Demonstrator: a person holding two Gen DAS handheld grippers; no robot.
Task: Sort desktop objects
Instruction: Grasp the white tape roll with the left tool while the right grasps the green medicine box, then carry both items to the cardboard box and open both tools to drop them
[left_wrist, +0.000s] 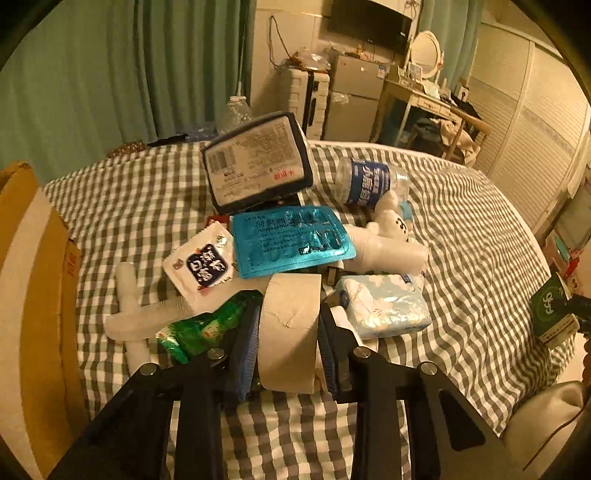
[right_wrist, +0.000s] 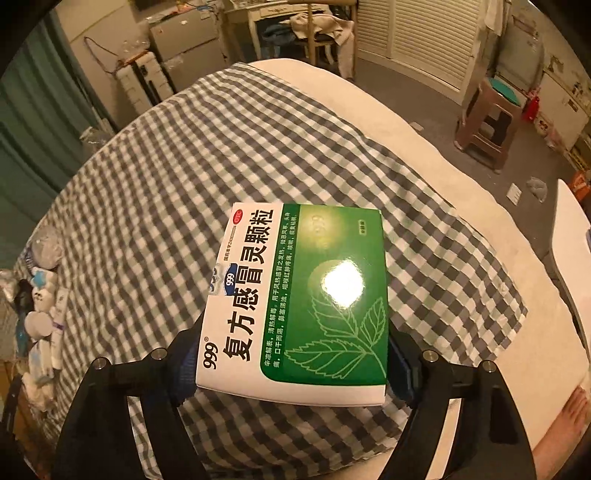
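My left gripper (left_wrist: 286, 328) is shut on a roll of beige tape (left_wrist: 288, 332), held upright over the checked cloth (left_wrist: 147, 192). Behind it lies a pile: a green snack packet (left_wrist: 199, 328), a white sachet (left_wrist: 201, 264), a blue foil blister pack (left_wrist: 291, 236), a tissue pack (left_wrist: 384, 306), a water bottle (left_wrist: 369, 182), a white toy (left_wrist: 391, 225) and a dark-edged pouch (left_wrist: 255, 162). My right gripper (right_wrist: 291, 354) is shut on a green and white medicine box (right_wrist: 303, 302), held above the cloth (right_wrist: 184, 177). That box also shows at the right edge of the left wrist view (left_wrist: 554, 310).
A cardboard box (left_wrist: 33, 295) stands at the left of the bed. A white plastic comb (left_wrist: 136, 317) lies beside the pile. The pile shows at the far left in the right wrist view (right_wrist: 40, 295). A stool (right_wrist: 491, 122) and a white table (right_wrist: 572, 240) stand off to the right.
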